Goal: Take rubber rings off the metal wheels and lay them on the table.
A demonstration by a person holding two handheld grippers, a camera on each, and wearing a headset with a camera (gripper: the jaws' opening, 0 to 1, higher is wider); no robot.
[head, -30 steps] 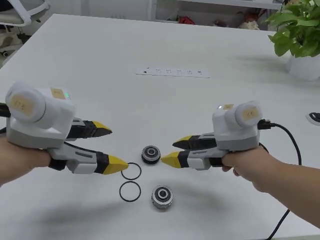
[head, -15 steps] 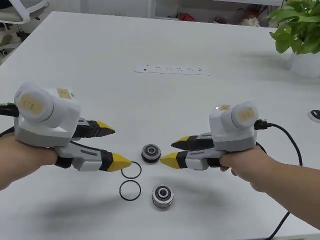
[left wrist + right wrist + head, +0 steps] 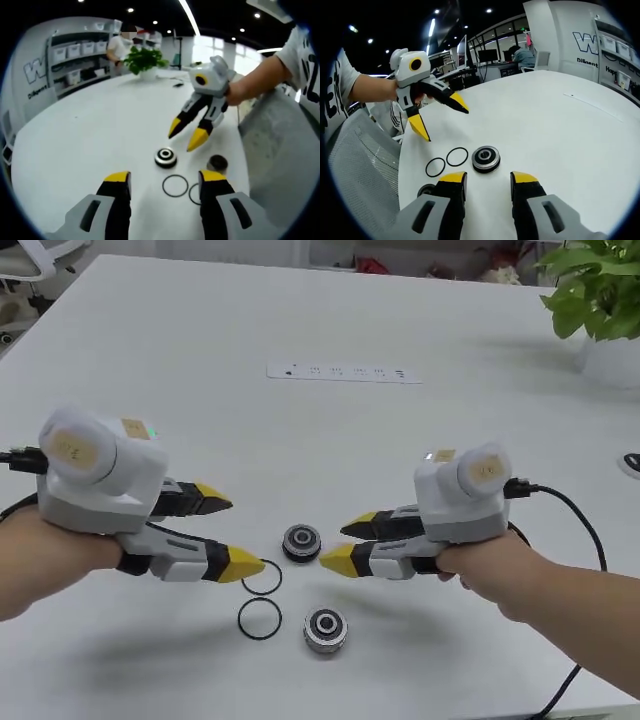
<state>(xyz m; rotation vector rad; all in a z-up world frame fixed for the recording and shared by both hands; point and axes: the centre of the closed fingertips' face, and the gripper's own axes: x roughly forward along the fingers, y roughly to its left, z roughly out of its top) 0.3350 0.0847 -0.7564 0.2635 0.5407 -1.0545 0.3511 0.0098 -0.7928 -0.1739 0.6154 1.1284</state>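
Little has shifted in the last second. The left gripper (image 3: 230,533) has crept slightly inward, and its lower yellow tip now sits just at the edge of the far ring (image 3: 280,580). The right gripper (image 3: 337,545) holds its place with its tips just beside the far wheel (image 3: 301,542). Both sets of fingers are spread and carry nothing. The wheels and rings have not moved: the near ring (image 3: 281,620) lies flat on the tabletop (image 3: 200,360) just beside the near wheel (image 3: 325,629), and the two rings almost touch. With two rings already laid down, this reads as a pause between pulls, or close to the end of the job. The head view looks from too high to tell whether rubber is left on either wheel. The right gripper view comes in low and shows the far wheel (image 3: 485,159) as a dark band around a bright hub, straight ahead of its own fingers, so a ring may remain there, though that is a guess. The left gripper view catches the near wheel (image 3: 217,162) half hidden behind its own finger, and the plant (image 3: 142,57) beyond.
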